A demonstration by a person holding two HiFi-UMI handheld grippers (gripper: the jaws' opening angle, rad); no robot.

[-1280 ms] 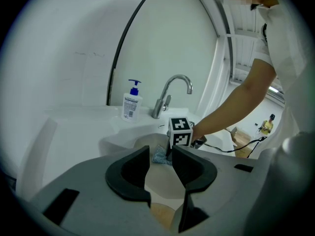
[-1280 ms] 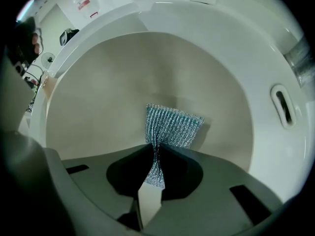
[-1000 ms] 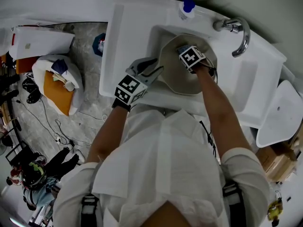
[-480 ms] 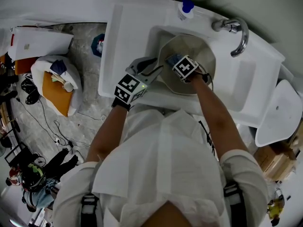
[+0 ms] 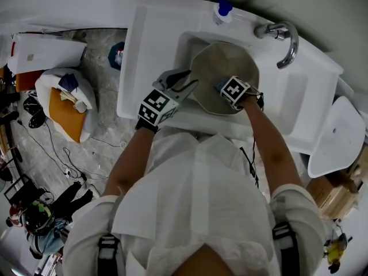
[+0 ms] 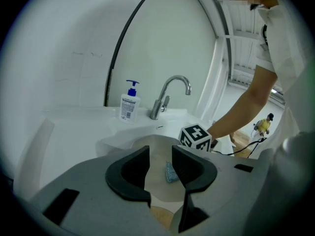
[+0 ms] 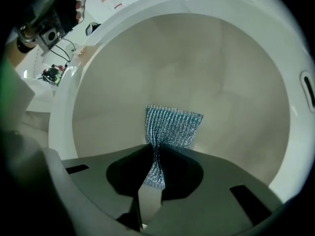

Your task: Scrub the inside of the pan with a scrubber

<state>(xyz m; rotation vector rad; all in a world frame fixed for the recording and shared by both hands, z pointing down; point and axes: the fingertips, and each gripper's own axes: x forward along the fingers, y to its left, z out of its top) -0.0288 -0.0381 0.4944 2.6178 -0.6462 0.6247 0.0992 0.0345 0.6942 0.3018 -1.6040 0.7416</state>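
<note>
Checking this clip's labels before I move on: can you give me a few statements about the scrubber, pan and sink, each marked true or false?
1. The right gripper has its fingers closed on the scrubber. True.
2. The scrubber lies on the sink's ledge, outside the pan. False: it is inside the pan, against its inner surface.
3. The pan sits in the sink basin. True.
4. The soap bottle lies inside the pan. False: it stands on the sink's rim, near the faucet.
</note>
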